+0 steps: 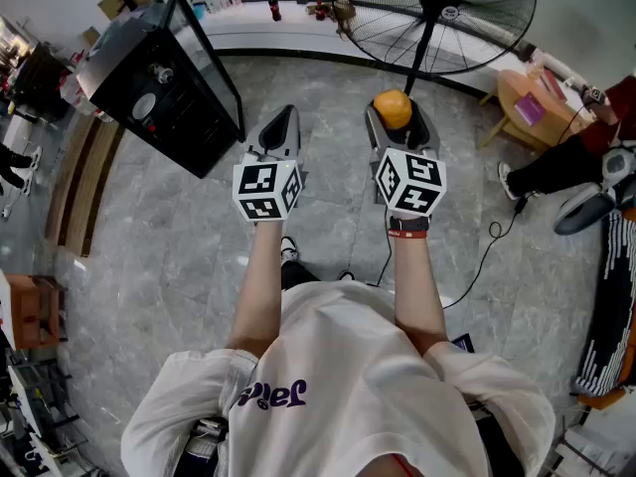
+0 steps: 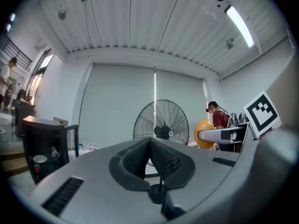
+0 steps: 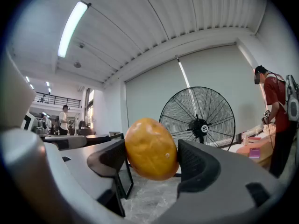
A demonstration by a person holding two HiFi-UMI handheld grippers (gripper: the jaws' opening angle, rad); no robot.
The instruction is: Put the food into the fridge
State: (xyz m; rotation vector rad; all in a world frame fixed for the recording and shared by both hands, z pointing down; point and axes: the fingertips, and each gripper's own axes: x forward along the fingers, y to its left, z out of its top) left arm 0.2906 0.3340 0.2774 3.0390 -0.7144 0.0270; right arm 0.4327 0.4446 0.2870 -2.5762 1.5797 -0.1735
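Note:
An orange fruit (image 1: 393, 108) sits clamped between the pads of my right gripper (image 1: 395, 117); in the right gripper view the orange fruit (image 3: 150, 149) fills the gap of the right gripper (image 3: 152, 160), both pads pressing its sides. My left gripper (image 1: 279, 127) is held level beside it, empty, and in its own view the left gripper (image 2: 150, 157) has its pads touching. The small black fridge (image 1: 159, 80) stands on the floor to the front left with its glass door (image 1: 207, 56) swung open; the fridge (image 2: 44, 148) also shows at the left of the left gripper view.
A large standing fan (image 1: 434, 18) is straight ahead, the fan (image 3: 202, 119) also behind the fruit. A person in red (image 3: 275, 111) stands at a low table (image 1: 527, 102) on the right. A cable (image 1: 487, 246) trails over the grey stone floor. A white ledge (image 1: 298, 28) runs along the far wall.

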